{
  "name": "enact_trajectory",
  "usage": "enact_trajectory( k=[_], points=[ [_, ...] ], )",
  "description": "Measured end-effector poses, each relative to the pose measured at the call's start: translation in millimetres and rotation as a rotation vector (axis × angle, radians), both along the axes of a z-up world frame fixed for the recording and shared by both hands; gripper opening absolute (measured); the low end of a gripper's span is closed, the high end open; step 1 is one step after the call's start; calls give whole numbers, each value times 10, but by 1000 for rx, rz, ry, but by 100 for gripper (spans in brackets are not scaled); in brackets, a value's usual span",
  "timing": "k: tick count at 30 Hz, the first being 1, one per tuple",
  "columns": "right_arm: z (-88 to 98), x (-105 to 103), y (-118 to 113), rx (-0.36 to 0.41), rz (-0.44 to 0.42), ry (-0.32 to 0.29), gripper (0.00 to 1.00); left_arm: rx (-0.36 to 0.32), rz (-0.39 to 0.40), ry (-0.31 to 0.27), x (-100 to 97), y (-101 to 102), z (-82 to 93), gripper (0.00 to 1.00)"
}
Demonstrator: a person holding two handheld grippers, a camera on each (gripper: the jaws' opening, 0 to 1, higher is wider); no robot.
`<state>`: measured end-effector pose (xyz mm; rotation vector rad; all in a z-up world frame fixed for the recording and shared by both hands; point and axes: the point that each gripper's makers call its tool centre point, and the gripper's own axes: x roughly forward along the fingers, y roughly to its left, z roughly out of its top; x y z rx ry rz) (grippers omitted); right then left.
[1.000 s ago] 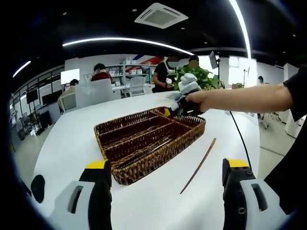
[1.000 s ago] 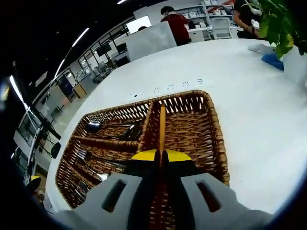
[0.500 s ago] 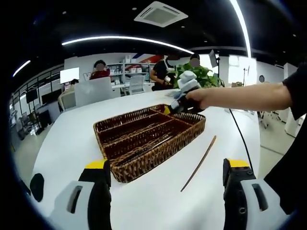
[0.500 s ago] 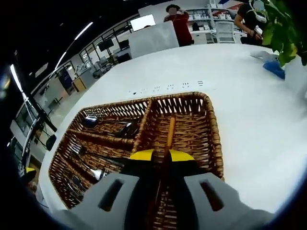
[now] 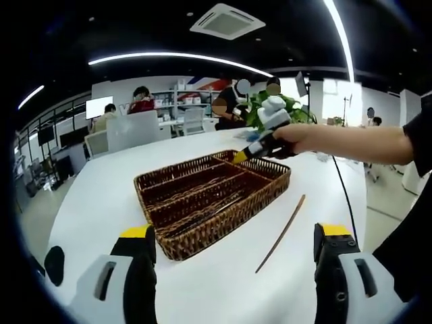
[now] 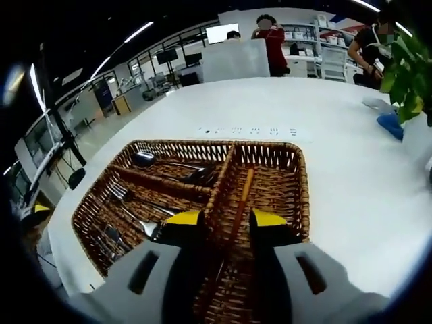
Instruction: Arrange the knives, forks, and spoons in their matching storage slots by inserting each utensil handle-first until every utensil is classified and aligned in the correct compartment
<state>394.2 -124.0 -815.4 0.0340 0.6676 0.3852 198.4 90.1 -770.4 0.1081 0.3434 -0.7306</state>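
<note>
Wicker basket (image 6: 300,202) sits on our white desk (image 6: 351,196), directly ahead of and below our right tool (image 6: 226,217), whose yellow-tipped jaws stand apart with nothing between them. Beyond the gap, a wooden chopstick (image 6: 241,202) lies lengthwise in the wide compartment nearest that tool. To the left of the jaws, the narrower slots hold metal cutlery: spoons (image 6: 145,160) in the far slot and forks (image 6: 125,197) in the one closer to us, with more pieces in the nearest slot too dim to name. Off to the right of this tool stands a green plant (image 6: 405,74), and a blue cloth (image 6: 391,125) lies on the desk beside it. Our left tool (image 5: 233,236) hangs back with its jaws wide apart and empty; ahead of it we see the same basket (image 5: 223,209) and, just right of it on the desk (image 5: 94,196), a second chopstick (image 5: 280,233) lying loose. Past the basket, our right tool (image 5: 248,152) hovers over the far end, held in a hand (image 5: 290,138).
</note>
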Motion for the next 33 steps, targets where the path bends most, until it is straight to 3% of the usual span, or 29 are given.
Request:
enact_trajectory(
  k=[7,20,33],
  points=[
    [251,-286,37,-3,68,-72,37,-15,1,-7,11,-46,60,99],
    [701,-900,61,82,114,-182,50,-51,-13,-15,26,-182,204,99],
    [984,-1383,-19,100,139,-268,61,-118,55,-3,104,-90,295,99]
  ],
)
